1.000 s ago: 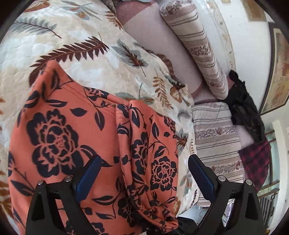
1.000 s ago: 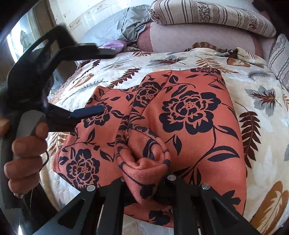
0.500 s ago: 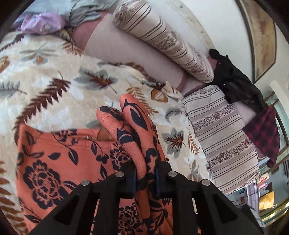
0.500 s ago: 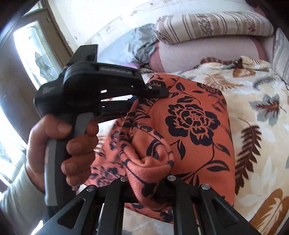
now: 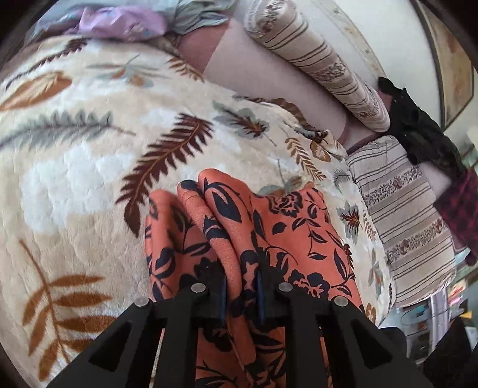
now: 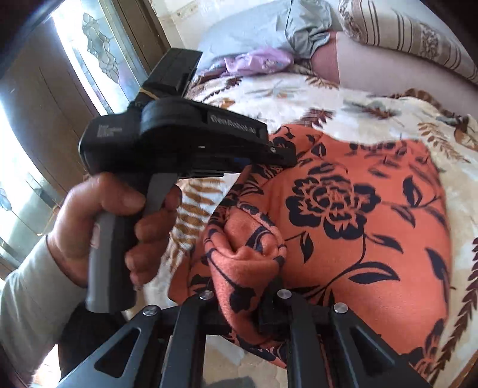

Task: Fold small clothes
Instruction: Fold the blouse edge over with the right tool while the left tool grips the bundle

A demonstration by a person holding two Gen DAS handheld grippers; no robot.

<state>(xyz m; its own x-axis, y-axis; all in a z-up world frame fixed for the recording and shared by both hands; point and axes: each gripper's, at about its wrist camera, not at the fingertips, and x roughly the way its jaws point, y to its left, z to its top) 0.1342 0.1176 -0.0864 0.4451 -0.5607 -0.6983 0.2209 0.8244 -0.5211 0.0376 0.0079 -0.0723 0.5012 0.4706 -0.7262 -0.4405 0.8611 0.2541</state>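
Note:
An orange garment with black flowers (image 6: 358,215) lies on the bed's leaf-print blanket (image 5: 89,167). My left gripper (image 5: 240,294) is shut on a bunched fold of the garment (image 5: 221,226) and holds it lifted above the blanket. My right gripper (image 6: 243,301) is shut on another bunched edge of the same garment (image 6: 248,253) near the bed's front edge. The left gripper (image 6: 277,155) also shows in the right wrist view, held in a hand, pinching the cloth above and to the left.
Striped pillows (image 5: 313,59) and a pink bolster (image 5: 269,83) lie at the bed's head. A lilac cloth (image 5: 119,24) and a grey one (image 6: 269,27) lie at the far side. Dark clothes (image 5: 424,134) lie to the right. A glazed door (image 6: 89,50) stands left.
My left gripper went from open over the garment to shut on a fold, then lifted it. The right gripper kept its hold and rose with the cloth.

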